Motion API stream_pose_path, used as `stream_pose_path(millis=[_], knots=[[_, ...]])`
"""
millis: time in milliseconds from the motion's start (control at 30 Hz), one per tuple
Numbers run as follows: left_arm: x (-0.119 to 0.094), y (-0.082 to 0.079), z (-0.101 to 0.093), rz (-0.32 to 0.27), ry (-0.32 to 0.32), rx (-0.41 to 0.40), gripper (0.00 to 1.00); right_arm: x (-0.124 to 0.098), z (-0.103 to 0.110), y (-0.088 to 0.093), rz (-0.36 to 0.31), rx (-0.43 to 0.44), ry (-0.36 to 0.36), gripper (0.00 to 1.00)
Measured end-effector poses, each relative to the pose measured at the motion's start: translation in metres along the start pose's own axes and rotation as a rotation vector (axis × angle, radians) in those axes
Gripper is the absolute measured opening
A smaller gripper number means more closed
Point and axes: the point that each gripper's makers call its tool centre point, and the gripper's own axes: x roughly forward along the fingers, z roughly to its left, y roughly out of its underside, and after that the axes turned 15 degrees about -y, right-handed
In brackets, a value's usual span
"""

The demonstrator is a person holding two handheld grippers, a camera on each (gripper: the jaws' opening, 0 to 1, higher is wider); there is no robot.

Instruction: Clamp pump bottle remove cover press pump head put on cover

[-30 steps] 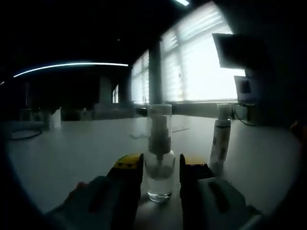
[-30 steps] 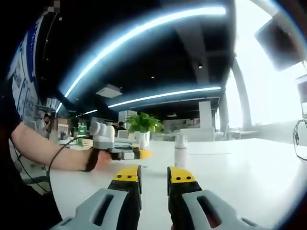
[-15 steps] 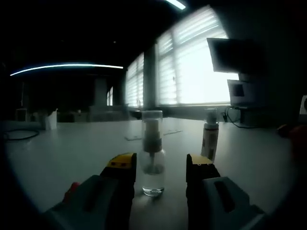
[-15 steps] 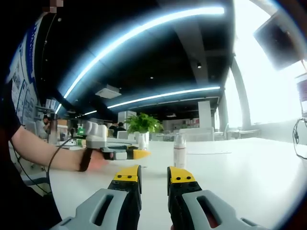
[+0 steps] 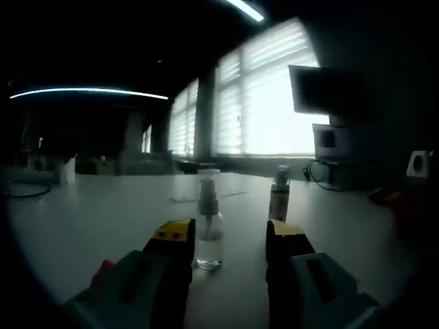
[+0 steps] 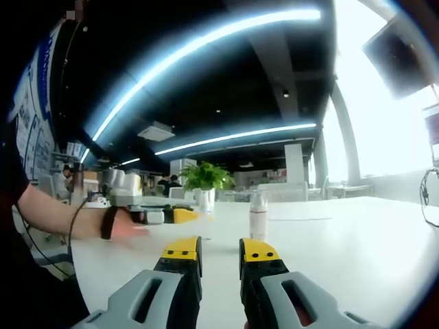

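Observation:
A clear pump bottle (image 5: 208,221) with a clear cover over its pump head stands upright on the white table (image 5: 89,226). It is just ahead of my left gripper (image 5: 230,238), closer to the left jaw. That gripper is open and holds nothing. A small white spray bottle (image 5: 278,200) stands further back on the right; the right gripper view shows this white spray bottle (image 6: 258,216) too. My right gripper (image 6: 219,251) hovers low over the table, its jaws a narrow gap apart with nothing between them. To its left, a person's hand holds the left gripper (image 6: 168,216).
A dark monitor (image 5: 328,88) hangs at the right in front of bright windows. A reddish object (image 5: 403,205) lies at the table's right end. A green plant (image 6: 204,177) stands far back, and a cable (image 6: 426,199) hangs at the right edge.
The left gripper has drawn back from the pump bottle, which now looks smaller and farther off. In the right gripper view it has slid left. The right gripper has stayed still.

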Motion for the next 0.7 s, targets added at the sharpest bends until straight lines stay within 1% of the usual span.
stream_pose_path(millis=[67, 100, 200, 233, 300, 333, 367, 467, 600, 633, 667, 700], knots=[[-0.005, -0.001, 0.001, 0.0, -0.003, 0.024, 0.32, 0.0, 0.0, 0.0, -0.001, 0.003, 0.0, 0.16], [-0.009, -0.005, 0.002, -0.013, -0.008, 0.017, 0.32, -0.001, -0.002, 0.0, -0.004, 0.004, 0.001, 0.16], [-0.017, -0.011, 0.003, -0.013, -0.017, 0.022, 0.33, -0.001, -0.001, 0.0, -0.004, 0.006, 0.002, 0.16], [-0.023, -0.017, 0.001, -0.027, -0.012, 0.013, 0.33, 0.0, -0.001, 0.0, -0.003, 0.005, 0.001, 0.16], [-0.029, -0.021, -0.002, -0.027, 0.001, 0.0, 0.33, 0.0, 0.001, 0.0, 0.002, 0.004, -0.002, 0.16], [-0.032, -0.025, -0.003, -0.031, 0.01, -0.028, 0.33, 0.001, 0.001, 0.001, 0.005, 0.004, -0.003, 0.16], [-0.037, -0.028, -0.006, -0.034, 0.026, -0.038, 0.33, 0.001, 0.001, 0.001, 0.006, 0.003, -0.004, 0.16], [-0.051, -0.036, -0.014, -0.053, 0.04, -0.012, 0.33, 0.0, 0.0, 0.001, 0.005, 0.002, -0.003, 0.16], [-0.064, -0.037, -0.017, -0.068, 0.039, 0.037, 0.34, 0.0, 0.0, 0.001, 0.005, 0.0, -0.004, 0.16], [-0.068, -0.036, -0.018, -0.076, 0.045, 0.033, 0.34, 0.001, 0.001, 0.001, 0.006, 0.0, -0.005, 0.16], [-0.071, -0.034, -0.02, -0.074, 0.057, 0.011, 0.34, 0.001, 0.001, 0.001, 0.005, 0.004, -0.007, 0.16], [-0.073, -0.03, -0.021, -0.058, 0.067, -0.011, 0.34, 0.0, 0.001, 0.001, 0.0, 0.012, -0.008, 0.16]])
